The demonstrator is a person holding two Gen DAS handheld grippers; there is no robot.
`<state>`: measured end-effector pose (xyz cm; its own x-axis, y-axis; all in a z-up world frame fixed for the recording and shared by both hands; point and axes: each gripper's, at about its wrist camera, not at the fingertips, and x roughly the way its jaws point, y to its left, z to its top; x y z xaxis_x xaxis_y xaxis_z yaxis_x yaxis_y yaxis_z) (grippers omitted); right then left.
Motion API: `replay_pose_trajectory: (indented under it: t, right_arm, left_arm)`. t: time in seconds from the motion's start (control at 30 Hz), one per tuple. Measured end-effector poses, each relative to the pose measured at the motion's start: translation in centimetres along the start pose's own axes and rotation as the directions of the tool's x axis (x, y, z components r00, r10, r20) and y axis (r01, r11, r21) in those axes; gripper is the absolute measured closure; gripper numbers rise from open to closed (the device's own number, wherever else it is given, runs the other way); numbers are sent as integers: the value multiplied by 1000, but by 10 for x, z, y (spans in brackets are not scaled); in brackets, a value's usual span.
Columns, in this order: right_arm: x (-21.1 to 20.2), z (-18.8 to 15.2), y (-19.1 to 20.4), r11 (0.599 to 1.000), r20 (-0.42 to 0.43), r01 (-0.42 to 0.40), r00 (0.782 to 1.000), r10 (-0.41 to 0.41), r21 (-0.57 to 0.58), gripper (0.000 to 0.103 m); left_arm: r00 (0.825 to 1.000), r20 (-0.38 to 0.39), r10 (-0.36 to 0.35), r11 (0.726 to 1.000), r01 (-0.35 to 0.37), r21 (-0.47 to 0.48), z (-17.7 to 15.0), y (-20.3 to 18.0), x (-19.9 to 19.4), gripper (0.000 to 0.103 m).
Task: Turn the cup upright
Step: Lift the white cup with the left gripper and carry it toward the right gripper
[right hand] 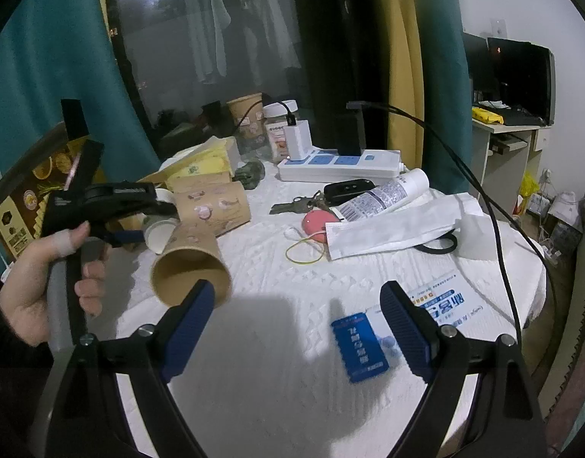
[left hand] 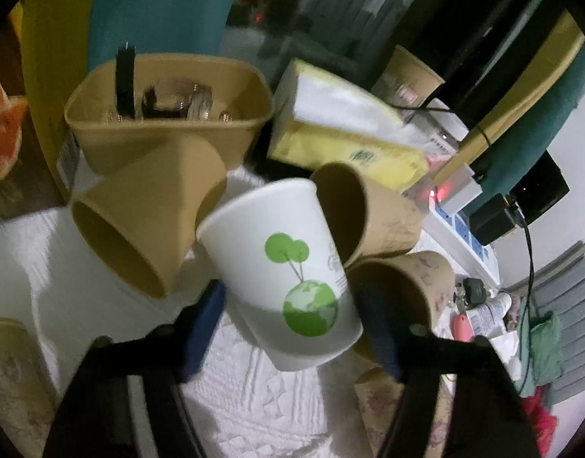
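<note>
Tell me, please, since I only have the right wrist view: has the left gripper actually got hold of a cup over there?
Observer: Yes. The left gripper has a white cup between its pads, one against each side.
Operator: Thank you. Is that cup plain white?
Observer: No, it has a green tree-and-globe print on the side facing the camera.
Operator: Is anything crowding it on the far side from me?
Observer: A brown cup lies on its side there, mouth toward the camera, in front of a tan tub.
</note>
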<state>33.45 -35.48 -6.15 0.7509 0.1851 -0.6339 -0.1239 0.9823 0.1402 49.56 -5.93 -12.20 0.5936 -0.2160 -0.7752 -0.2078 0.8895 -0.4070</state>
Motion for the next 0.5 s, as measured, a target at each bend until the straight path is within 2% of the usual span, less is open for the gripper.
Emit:
replay_pose_trajectory:
  t: [0.13, 0.3, 0.37, 0.5]
  right_arm:
    - [-15, -2, 5, 1000, 11, -1, 1000, 1, 1, 16]
    - [-46, -2, 18, 1000, 45, -10, 999, 11, -1, 16]
    - [-61, -5, 24, 1000, 57, -18, 998, 18, -4, 16]
    - [-93, -18, 41, 999, 68, -46, 997, 47, -15, 16]
  left_arm:
    - [1000, 12, -16, 1000, 16, 17, -3, -1, -13, 35]
    - [997, 55, -46, 997, 43, 57, -15, -5, -59, 35]
    - [995, 67, -67, 995, 62, 81, -26, -6, -83, 35]
    - [990, 54, -127, 985, 119, 128, -67, 0, -136, 35]
